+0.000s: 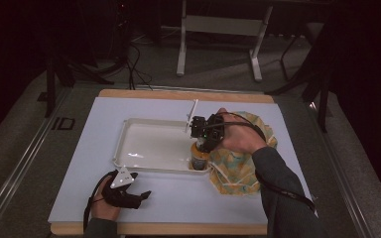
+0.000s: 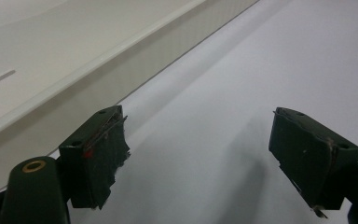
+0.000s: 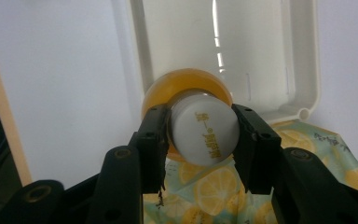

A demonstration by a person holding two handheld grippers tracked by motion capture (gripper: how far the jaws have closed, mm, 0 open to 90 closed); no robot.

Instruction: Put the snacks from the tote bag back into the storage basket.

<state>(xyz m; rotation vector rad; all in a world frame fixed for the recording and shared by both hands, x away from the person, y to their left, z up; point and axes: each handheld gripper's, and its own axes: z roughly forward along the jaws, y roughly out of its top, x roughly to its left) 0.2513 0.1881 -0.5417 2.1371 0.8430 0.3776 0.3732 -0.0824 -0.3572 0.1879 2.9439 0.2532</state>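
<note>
A small orange bottle (image 1: 198,157) with a white cap (image 3: 205,134) stands upright in the near right corner of the white tray (image 1: 129,130). My right gripper (image 1: 204,140) comes down from above and is shut on the bottle by its cap. In the right gripper view the two jaws press the cap's sides, and the orange body (image 3: 168,86) bulges out beyond them. My left gripper (image 1: 140,197) rests on the white mat in front of the tray, open and holding nothing. In the left gripper view its fingers (image 2: 98,149) stand wide apart beside the tray wall (image 2: 121,74).
A lemon-print cloth (image 1: 238,168) lies bunched to the right of the tray, under my right hand. The white mat (image 1: 79,144) covers a wooden board (image 1: 178,94). Table legs and cables stand on the dark floor behind.
</note>
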